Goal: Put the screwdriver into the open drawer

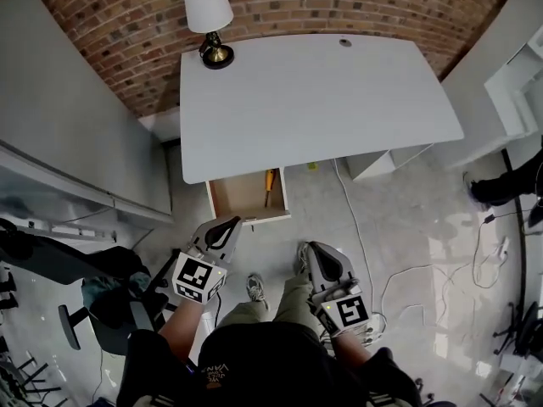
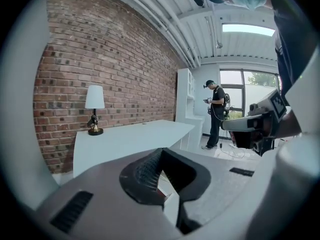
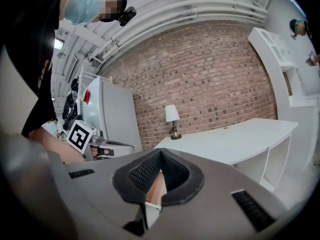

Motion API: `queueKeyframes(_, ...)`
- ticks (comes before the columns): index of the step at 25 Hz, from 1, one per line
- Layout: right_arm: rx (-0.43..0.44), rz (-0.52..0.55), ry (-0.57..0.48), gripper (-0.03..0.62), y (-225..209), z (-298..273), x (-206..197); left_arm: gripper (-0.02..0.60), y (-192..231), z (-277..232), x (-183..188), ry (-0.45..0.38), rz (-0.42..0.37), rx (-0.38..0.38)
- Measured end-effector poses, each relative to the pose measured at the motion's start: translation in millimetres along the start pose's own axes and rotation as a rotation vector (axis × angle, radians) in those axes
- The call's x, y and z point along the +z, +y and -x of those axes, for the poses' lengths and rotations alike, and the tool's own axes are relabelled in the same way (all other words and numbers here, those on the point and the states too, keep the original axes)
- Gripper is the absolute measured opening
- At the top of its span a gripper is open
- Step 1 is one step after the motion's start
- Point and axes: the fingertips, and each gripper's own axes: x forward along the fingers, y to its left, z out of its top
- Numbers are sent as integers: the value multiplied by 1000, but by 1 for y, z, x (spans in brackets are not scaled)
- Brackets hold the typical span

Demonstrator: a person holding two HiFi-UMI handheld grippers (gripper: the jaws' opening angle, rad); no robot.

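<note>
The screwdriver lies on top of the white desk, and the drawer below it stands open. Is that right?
Not quite. The screwdriver lies inside the open drawer, not on top of the white desk; the head view shows it. The drawer does stand open.

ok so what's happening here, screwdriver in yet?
A person stands at the white desk with a gripper in each hand. The screwdriver already lies inside the open drawer under the desk's front edge. The left gripper and right gripper are both held short of the drawer, fingers shut on nothing. A lamp stands at the desk's far corner.
</note>
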Motion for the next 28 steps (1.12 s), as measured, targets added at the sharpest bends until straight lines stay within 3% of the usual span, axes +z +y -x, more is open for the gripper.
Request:
queueKeyframes(14,125,103,-41,-5,90,6,50,8,-4,122,52,-130,33,88)
queueKeyframes(20,129,120,-50,-5,109,10,55,8,5,162,60,-165,33,129)
queueKeyframes(28,135,167,-37,-5,122,8,60,8,-5,184,66,-201,28,124)
